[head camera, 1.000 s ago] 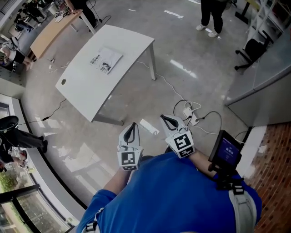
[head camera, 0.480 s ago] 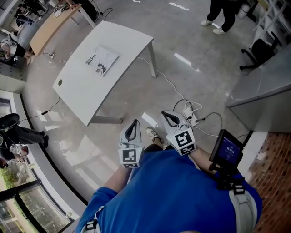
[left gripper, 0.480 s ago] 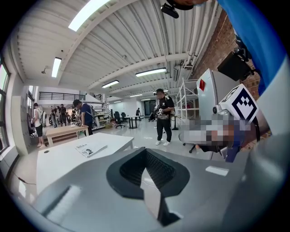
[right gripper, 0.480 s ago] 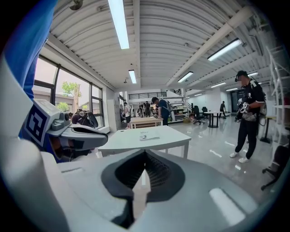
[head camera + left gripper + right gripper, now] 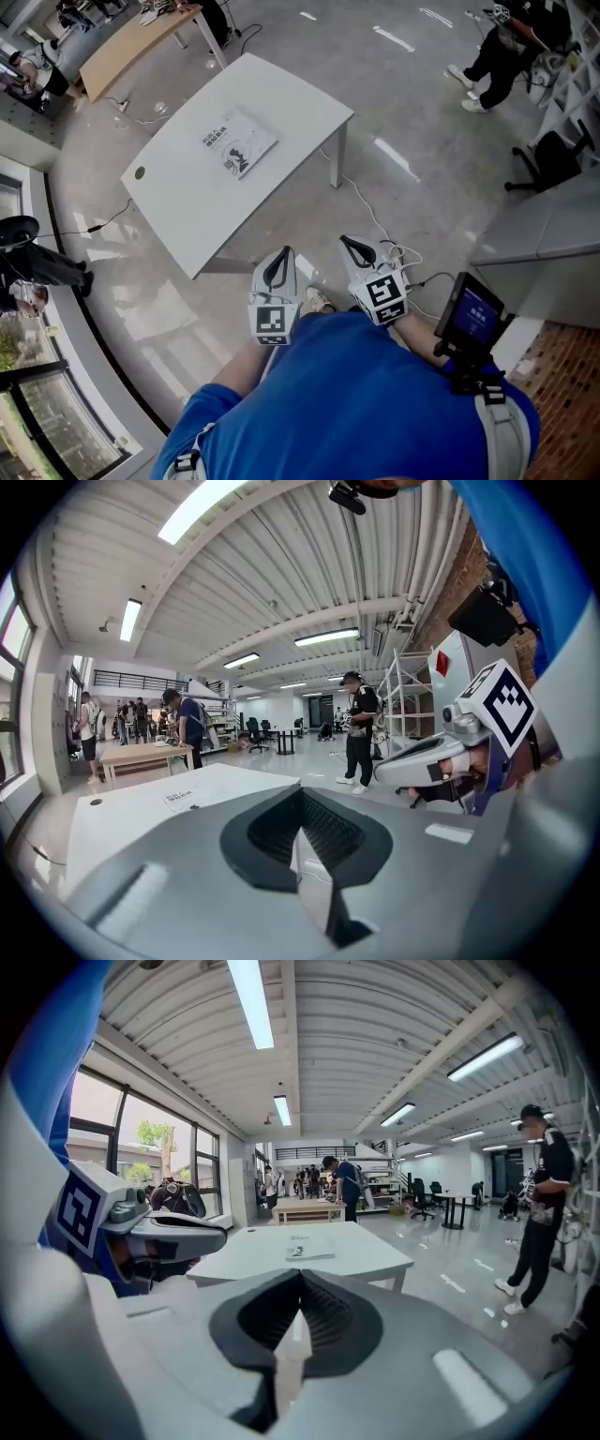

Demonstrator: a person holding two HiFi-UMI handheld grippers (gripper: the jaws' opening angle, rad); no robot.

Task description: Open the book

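A closed book [image 5: 239, 143] with a white cover and dark print lies flat on a white table [image 5: 187, 206], well ahead of me. The right gripper view shows the book [image 5: 307, 1252] on the table [image 5: 356, 1252]; the left gripper view shows the book [image 5: 184, 797] at the left. Both grippers are held close to my body, far short of the table. My left gripper [image 5: 283, 253] has its jaws together and holds nothing. Beside it, my right gripper [image 5: 349, 242] is shut and empty too. Each gripper shows in the other's view: the right gripper [image 5: 384, 772] and the left gripper [image 5: 220, 1234].
White cables and a power strip [image 5: 398, 253] lie on the grey floor by my feet. A wooden table [image 5: 131, 42] with people stands at the far left. A person [image 5: 492, 56] walks at the top right near a black chair [image 5: 553, 155]. Windows line the left side.
The table and book have come nearer and shifted right in the head view as I walk toward them. Both grippers stay shut and side by side in front of me.
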